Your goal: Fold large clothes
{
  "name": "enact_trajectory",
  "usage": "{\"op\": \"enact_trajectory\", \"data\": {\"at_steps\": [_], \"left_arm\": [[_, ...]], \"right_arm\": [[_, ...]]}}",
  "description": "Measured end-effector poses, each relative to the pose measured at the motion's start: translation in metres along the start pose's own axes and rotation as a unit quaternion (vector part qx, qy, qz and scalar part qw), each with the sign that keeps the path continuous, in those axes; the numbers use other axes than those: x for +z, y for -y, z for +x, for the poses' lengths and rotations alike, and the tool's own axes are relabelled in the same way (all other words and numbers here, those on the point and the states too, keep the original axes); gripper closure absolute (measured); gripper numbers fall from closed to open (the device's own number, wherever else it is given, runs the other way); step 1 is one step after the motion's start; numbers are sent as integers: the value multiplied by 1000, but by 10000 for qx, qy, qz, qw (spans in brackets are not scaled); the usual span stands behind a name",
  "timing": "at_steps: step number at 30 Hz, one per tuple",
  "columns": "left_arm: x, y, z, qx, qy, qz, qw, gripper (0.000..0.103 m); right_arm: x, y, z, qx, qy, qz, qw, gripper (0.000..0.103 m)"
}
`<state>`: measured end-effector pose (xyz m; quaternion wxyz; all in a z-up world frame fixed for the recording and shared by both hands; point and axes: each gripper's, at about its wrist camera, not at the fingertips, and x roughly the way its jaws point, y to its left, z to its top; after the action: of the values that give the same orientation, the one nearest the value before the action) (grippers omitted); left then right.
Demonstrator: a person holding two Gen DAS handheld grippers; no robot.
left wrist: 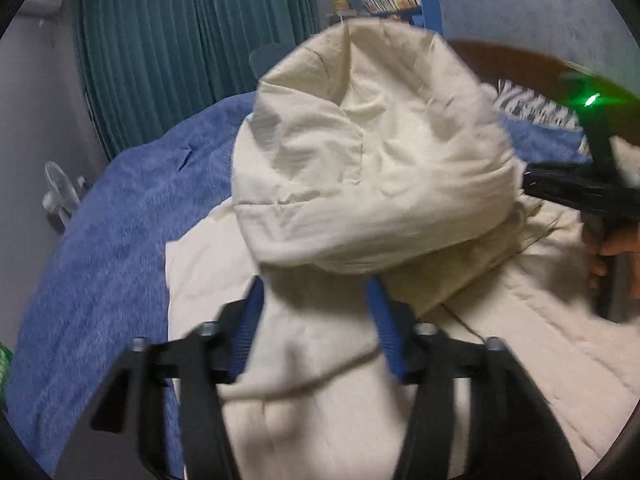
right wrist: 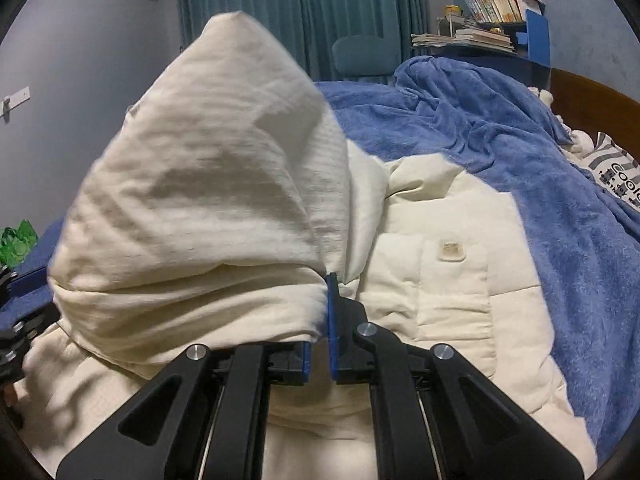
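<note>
Right gripper (right wrist: 320,320): its 2 blue fingers (right wrist: 332,320) are closed together, pinching a fold of the cream jacket (right wrist: 452,280) at centre frame of the right wrist view. From that pinch a raised flap of the jacket (right wrist: 192,200) billows up and to the left, filling the left half of the frame; motion blur on it. Left gripper (left wrist: 316,312): fingers (left wrist: 252,320) about half open, 1 either side of a hump of cream cloth at lower centre of the left wrist view; the tips vanish under the raised flap, so cannot tell whether the pads press on the cloth. Rest of the jacket lies flat on the bed, spread from lower centre toward the right of both views; quilted panels, a chest pocket with a small patch (right wrist: 452,250) at centre right of the right wrist view. Blue blanket (right wrist: 520,152) under and around the jacket, bunched toward upper right. The right gripper shows at the right edge of the left wrist view, black body with a green light, a hand (left wrist: 612,256) on its grip below. Behind: teal curtains (left wrist: 180,52) at upper left, bookshelf (right wrist: 504,4) with books at upper right, wooden headboard (right wrist: 592,100) at right edge, a printed pillow (right wrist: 616,176) beneath it.
</note>
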<state>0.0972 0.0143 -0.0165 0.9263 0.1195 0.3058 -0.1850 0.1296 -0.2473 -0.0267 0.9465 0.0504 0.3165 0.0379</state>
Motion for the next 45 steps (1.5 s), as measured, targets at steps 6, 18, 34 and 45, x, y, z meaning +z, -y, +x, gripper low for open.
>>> {"op": "enact_trajectory", "data": {"at_steps": [6, 18, 34, 45], "left_arm": [[20, 0, -19, -270, 405, -561, 9972, 45], [28, 11, 99, -786, -608, -1340, 9860, 51], [20, -7, 112, -403, -824, -863, 9920, 51], [4, 19, 107, -190, -883, -343, 9953, 51]], "right_arm": [[-2, 5, 3, 126, -83, 86, 9998, 97], [-5, 2, -1, 359, -153, -249, 9989, 76], [2, -19, -36, 1806, -140, -1523, 9716, 43], [-21, -33, 35, 532, -1011, -1186, 9864, 40]]}}
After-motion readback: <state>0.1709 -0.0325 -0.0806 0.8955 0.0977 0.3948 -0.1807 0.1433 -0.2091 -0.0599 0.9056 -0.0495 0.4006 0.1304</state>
